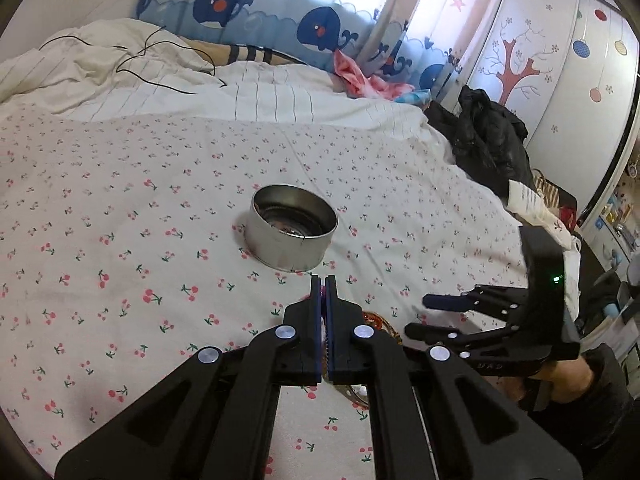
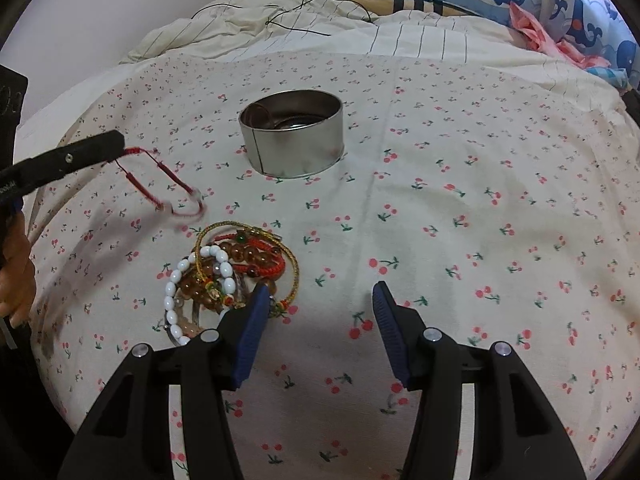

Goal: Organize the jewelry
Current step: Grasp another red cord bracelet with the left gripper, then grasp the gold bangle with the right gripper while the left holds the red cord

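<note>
My left hand-held gripper (image 1: 324,280) clamped on red string bracelet (image 2: 160,184), dangling above bed (image 2: 440,220). My right hand-held gripper (image 2: 318,294) open beside bracelet pile (image 2: 232,272). Tin (image 2: 294,140) beyond.

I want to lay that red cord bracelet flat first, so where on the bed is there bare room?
Bare sheet lies right of the metal tin and the bracelet pile, out toward the bed edge. Another strip lies between the tin and the striped duvet. It is crowded on the left, where the red cord bracelet dangles from the left gripper near the pile.

No legible text — tongs lettering too blurred
</note>
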A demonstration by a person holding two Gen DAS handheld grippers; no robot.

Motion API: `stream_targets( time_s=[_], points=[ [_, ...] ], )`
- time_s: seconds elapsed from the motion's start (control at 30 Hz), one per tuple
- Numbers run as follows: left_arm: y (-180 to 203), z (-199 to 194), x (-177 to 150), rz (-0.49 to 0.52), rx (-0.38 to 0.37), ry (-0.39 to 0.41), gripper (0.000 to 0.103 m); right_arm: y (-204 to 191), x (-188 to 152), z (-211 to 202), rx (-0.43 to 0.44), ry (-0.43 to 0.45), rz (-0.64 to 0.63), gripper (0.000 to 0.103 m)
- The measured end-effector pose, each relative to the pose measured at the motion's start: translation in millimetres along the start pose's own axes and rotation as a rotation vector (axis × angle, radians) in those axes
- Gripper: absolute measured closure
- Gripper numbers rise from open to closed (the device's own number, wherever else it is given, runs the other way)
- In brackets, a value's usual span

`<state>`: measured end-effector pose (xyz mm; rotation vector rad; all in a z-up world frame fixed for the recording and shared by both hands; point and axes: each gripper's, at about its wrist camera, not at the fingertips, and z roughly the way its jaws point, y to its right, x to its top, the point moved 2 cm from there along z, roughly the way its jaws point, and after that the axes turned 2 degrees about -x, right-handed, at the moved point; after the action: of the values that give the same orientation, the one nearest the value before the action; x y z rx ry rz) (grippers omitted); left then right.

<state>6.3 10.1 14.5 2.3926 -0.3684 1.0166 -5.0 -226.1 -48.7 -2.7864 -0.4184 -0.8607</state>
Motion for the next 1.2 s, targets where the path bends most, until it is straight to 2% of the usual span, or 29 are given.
stream_targets(
  time_s=[0.23, 0.27, 0.3, 0.33, 0.4, 0.47, 0.57, 0.7, 0.83, 0.9, 1.03, 1.1, 1.2],
  points=[
    [-2.5, 0.5, 0.2, -0.011, 0.003, -0.003, 0.102, -22.7, 5.1, 19.7, -0.072, -0.018, -0.110, 0.051],
    [-2.7, 0.2, 0.4, -0.012, 0.003, -0.002, 0.102, -25.0, 5.7, 22.2, -0.082, -0.027, -0.127, 0.059],
    [-3.1, -0.3, 0.6, -0.014, 0.001, 0.000, 0.102, -23.9, 5.8, 23.7, -0.057, -0.041, -0.116, 0.066],
    [-3.6, -0.7, 0.7, -0.016, 0.000, 0.001, 0.102, -17.6, 6.8, 22.3, 0.006, -0.047, -0.062, 0.065],
    [-4.6, -1.4, 1.0, -0.019, 0.002, 0.003, 0.102, -9.0, 7.8, 17.7, 0.046, -0.041, -0.016, 0.065],
    [-5.7, -2.2, 0.8, -0.023, 0.002, 0.004, 0.102, -1.5, 7.2, 11.3, -0.012, -0.025, -0.019, 0.065],
    [-6.4, -2.2, 0.6, -0.028, -0.003, 0.003, 0.102, -2.2, 5.8, 13.3, -0.040, -0.035, -0.041, 0.065],
    [-6.2, -1.7, 0.1, -0.030, -0.008, 0.001, 0.102, -18.6, 2.4, 24.9, -0.100, -0.062, -0.142, 0.065],
    [-7.3, -2.2, 0.1, -0.037, -0.011, 0.002, 0.102, -18.3, 1.8, 29.6, -0.107, -0.071, -0.154, 0.065],
    [-6.9, -2.0, 0.0, -0.037, -0.013, 0.002, 0.102, -25.6, 0.9, 30.1, -0.139, -0.059, -0.202, 0.067],
    [-6.6, -2.4, -0.3, -0.037, -0.015, 0.002, 0.102, -28.8, 2.4, 34.0, -0.124, -0.057, -0.205, 0.070],
    [-6.7, -2.8, -0.6, -0.038, -0.016, 0.003, 0.102, -30.3, 3.8, 32.1, -0.106, -0.046, -0.210, 0.077],
    [-6.4, -3.0, 0.0, -0.038, -0.017, 0.004, 0.102, -24.6, 4.7, 35.5, -0.100, -0.066, -0.183, 0.078]
  ],
)
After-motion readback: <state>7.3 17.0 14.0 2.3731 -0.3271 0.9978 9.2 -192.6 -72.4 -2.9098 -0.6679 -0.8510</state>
